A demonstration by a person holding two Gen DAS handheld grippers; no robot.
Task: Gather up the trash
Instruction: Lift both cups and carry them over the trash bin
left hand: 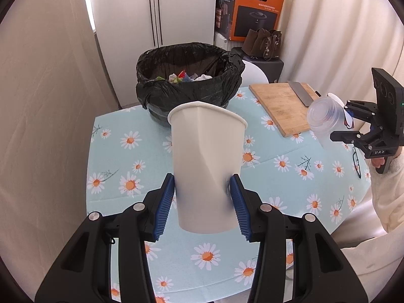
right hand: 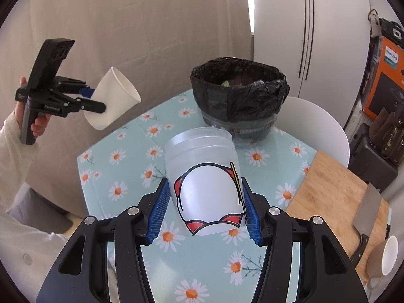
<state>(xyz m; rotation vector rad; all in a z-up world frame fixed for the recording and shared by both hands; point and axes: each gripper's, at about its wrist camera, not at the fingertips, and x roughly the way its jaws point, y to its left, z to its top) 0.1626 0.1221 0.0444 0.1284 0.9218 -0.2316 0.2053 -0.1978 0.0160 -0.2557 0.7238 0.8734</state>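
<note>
My left gripper (left hand: 203, 185) is shut on a white paper cup (left hand: 205, 156), dented where the blue pads press its sides, held above the table. My right gripper (right hand: 204, 189) is shut on a clear plastic cup (right hand: 202, 151) with a red and black printed label, also lifted off the table. Each gripper shows in the other's view: the left gripper (right hand: 97, 99) with the white paper cup (right hand: 113, 98) at the left, the right gripper (left hand: 347, 126) with the plastic cup (left hand: 324, 116) at the right. A bin lined with a black bag (left hand: 189, 80) stands at the table's far edge, with scraps inside.
The table wears a light blue daisy-print cloth (left hand: 131, 151). A wooden cutting board (left hand: 282, 103) with a cleaver (right hand: 368, 209) lies at the right, and a beige mug (right hand: 383, 260) stands near it. A white chair (right hand: 315, 126) and an orange box (left hand: 255, 10) are behind.
</note>
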